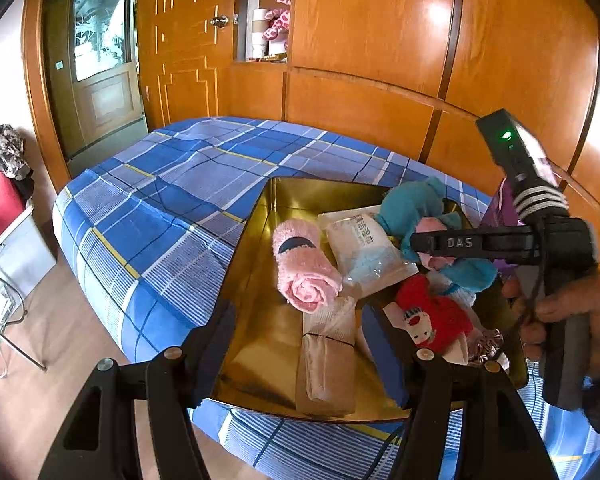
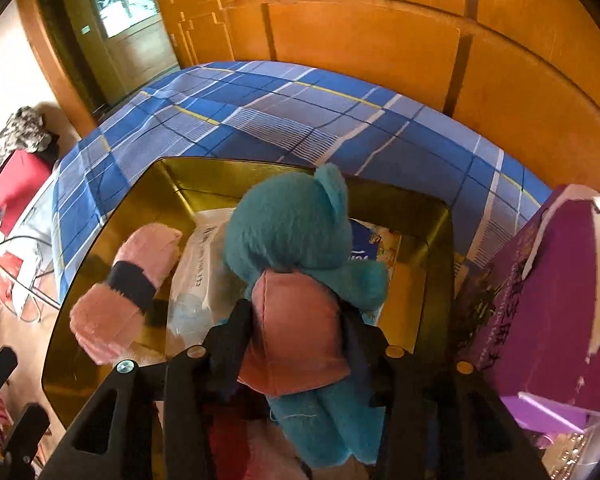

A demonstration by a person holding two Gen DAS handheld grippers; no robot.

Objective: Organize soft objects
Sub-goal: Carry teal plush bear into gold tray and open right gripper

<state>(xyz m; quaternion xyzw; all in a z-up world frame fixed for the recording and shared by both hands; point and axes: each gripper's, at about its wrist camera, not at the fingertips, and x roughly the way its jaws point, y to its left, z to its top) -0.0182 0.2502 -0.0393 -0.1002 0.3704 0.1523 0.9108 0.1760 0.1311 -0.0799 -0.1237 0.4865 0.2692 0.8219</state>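
A gold tray [image 1: 260,216] lies on the plaid bed. In it are a rolled pink towel [image 1: 304,268], a beige folded cloth [image 1: 328,360], a plastic packet [image 1: 364,256], a red and white sock [image 1: 436,320] and a teal plush bear [image 1: 412,204]. My left gripper [image 1: 304,340] is open and empty above the tray's near edge. My right gripper [image 2: 296,324] is shut on the teal bear [image 2: 292,228] at its pink shirt and holds it over the tray [image 2: 100,280]. The right gripper also shows in the left wrist view [image 1: 472,242]. The pink towel [image 2: 124,296] lies left of the bear.
A purple box [image 2: 548,304] stands right of the tray. The blue plaid bed [image 1: 172,200] runs back to an orange wooden wall. A red box [image 1: 0,208] and a wire stand are on the floor at left.
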